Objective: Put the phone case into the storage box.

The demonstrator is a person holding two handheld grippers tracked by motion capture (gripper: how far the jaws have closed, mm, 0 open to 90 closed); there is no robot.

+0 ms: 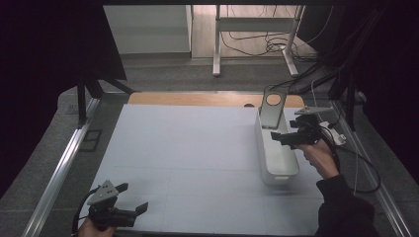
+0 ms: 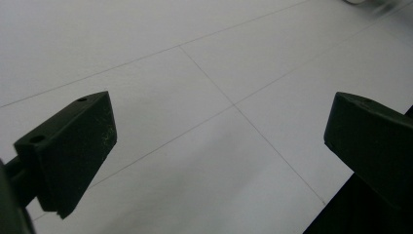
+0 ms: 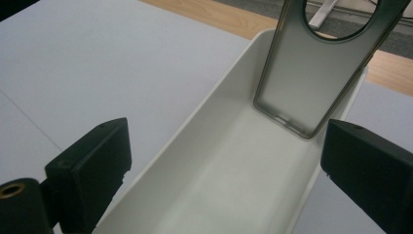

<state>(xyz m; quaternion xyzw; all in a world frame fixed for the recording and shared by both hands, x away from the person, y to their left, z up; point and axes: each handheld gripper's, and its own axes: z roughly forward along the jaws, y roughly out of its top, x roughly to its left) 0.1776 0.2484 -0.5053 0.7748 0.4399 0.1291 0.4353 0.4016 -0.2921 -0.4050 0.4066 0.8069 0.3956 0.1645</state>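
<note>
A long white bin (image 1: pixel 279 168) lies on the right side of the white table mat (image 1: pixel 188 148). A grey phone case (image 1: pixel 271 114) with a round cut-out stands tilted in the bin's far end, leaning on its end wall. My right gripper (image 1: pixel 284 132) hovers at the bin's right rim, open, nothing between its jaws. In the right gripper view that gripper (image 3: pixel 224 146) looks down into the bin (image 3: pixel 195 131), with the case (image 3: pixel 302 83) just beyond the jaws. My left gripper (image 1: pixel 133 197) rests low at the front left, open over bare mat (image 2: pixel 219 73).
A wooden strip (image 1: pixel 197 98) runs along the mat's far edge. A metal rail (image 1: pixel 59 168) borders the left side. Beyond the table stand desk legs (image 1: pixel 216 44) and loose cables (image 1: pixel 267 44). Cables (image 1: pixel 363 168) trail to the right of my right hand.
</note>
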